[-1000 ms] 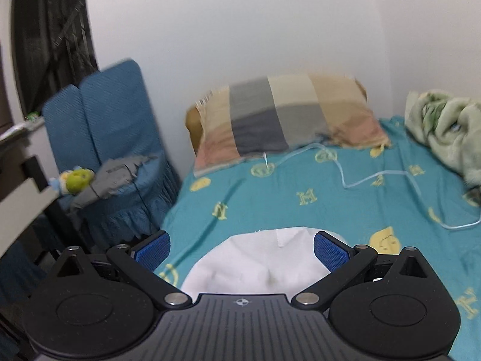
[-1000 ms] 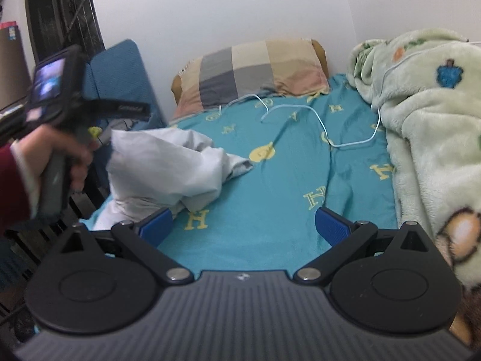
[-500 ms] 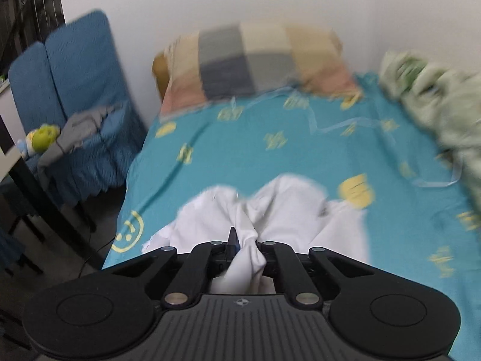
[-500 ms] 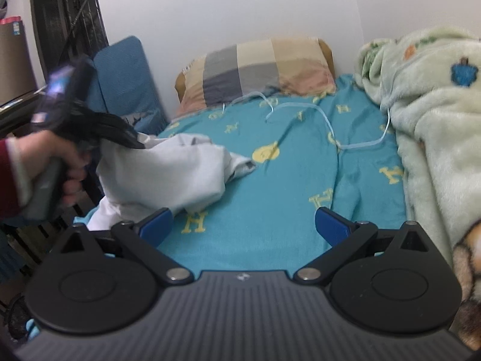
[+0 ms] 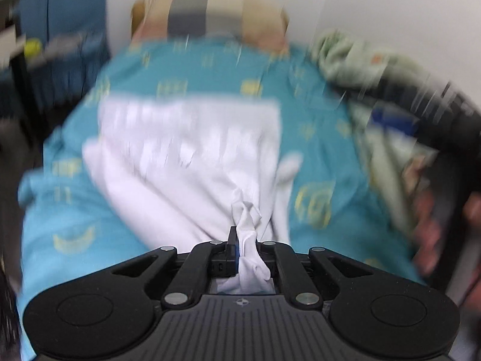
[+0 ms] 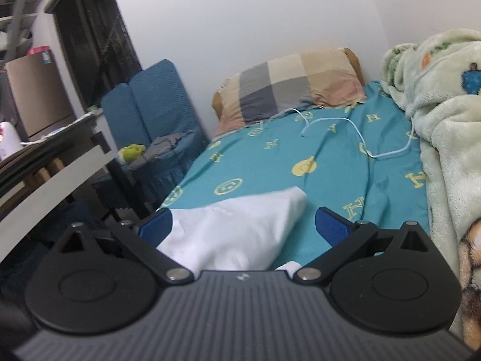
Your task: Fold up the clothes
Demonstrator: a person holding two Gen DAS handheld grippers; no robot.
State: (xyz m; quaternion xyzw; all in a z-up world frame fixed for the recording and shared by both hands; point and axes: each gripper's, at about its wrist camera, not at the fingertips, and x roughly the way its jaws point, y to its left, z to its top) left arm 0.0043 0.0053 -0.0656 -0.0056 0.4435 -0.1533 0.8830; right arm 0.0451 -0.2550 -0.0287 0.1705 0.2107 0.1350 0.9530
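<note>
A white garment (image 5: 195,150) lies spread over the teal bedsheet (image 5: 75,216), blurred by motion in the left wrist view. My left gripper (image 5: 245,245) is shut on a bunched fold of the white garment, which bulges out between the fingers. In the right wrist view the white garment (image 6: 240,228) lies right in front of my right gripper (image 6: 243,225), which is open with its blue pads either side of the cloth, not pinching it. The right gripper's black body (image 5: 445,120) and a hand (image 5: 436,234) show blurred at the right edge of the left wrist view.
A checked pillow (image 6: 294,84) lies at the head of the bed against the wall. A pale green fleece blanket (image 6: 445,126) is heaped along the right side. A white cable (image 6: 357,135) trails across the sheet. A blue chair (image 6: 156,114) with grey cloth and a desk (image 6: 51,162) stand to the left.
My left gripper shut on the white garment and has swung it fast across the bed. The right gripper moved left and closer, so the garment now lies between its open fingers.
</note>
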